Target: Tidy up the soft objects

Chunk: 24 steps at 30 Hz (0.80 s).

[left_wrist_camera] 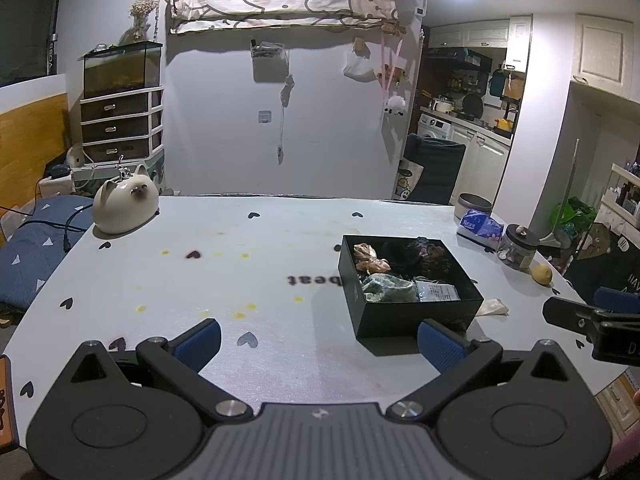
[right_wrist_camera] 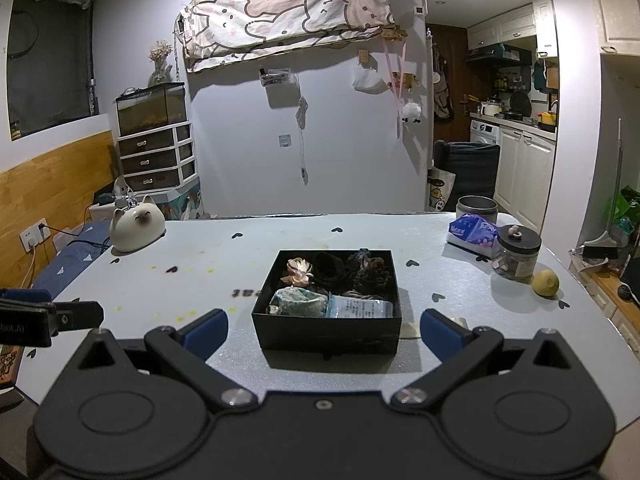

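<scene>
Black cardboard box [right_wrist_camera: 326, 322] sits dead ahead of my right tongs [right_wrist_camera: 324, 330], between their released fingers, already packed with a peach scrunchie [right_wrist_camera: 298, 272], dark hair ties [right_wrist_camera: 330, 269] and a teal one [right_wrist_camera: 298, 303]. A pale scrap [left_wrist_camera: 494, 307] lies just beside its right wall. My left tongs [left_wrist_camera: 318, 340] hang released too, left of the box, I'd guess clearing room.

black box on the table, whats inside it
The black box holds a peach scrunchie, a black one, a dark fuzzy one, a green one and a clear packet. Whatever lies beneath them is covered.
</scene>
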### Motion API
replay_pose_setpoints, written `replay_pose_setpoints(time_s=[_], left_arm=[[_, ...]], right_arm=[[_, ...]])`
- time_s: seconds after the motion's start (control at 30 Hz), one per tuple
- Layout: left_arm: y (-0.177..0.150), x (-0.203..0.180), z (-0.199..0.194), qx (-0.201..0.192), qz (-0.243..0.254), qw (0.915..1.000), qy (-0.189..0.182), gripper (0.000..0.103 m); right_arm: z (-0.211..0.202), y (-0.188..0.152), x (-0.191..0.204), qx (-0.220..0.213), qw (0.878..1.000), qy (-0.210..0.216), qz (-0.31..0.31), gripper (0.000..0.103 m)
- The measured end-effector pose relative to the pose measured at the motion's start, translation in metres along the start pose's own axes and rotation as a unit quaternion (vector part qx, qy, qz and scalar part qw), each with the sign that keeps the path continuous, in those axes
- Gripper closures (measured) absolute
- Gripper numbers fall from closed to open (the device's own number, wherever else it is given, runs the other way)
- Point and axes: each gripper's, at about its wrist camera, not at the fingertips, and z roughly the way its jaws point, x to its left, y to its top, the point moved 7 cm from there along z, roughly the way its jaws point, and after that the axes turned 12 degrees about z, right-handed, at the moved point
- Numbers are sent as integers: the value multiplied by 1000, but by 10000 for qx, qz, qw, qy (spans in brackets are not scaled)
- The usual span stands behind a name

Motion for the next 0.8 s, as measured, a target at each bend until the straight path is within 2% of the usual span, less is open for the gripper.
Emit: replay_pose_setpoints(time_s=[0.8], left_arm=[[-1,0,3,26,-47,10000,55,0]], right_arm=[[5,-1,2,59,10000,72,-21,0]])
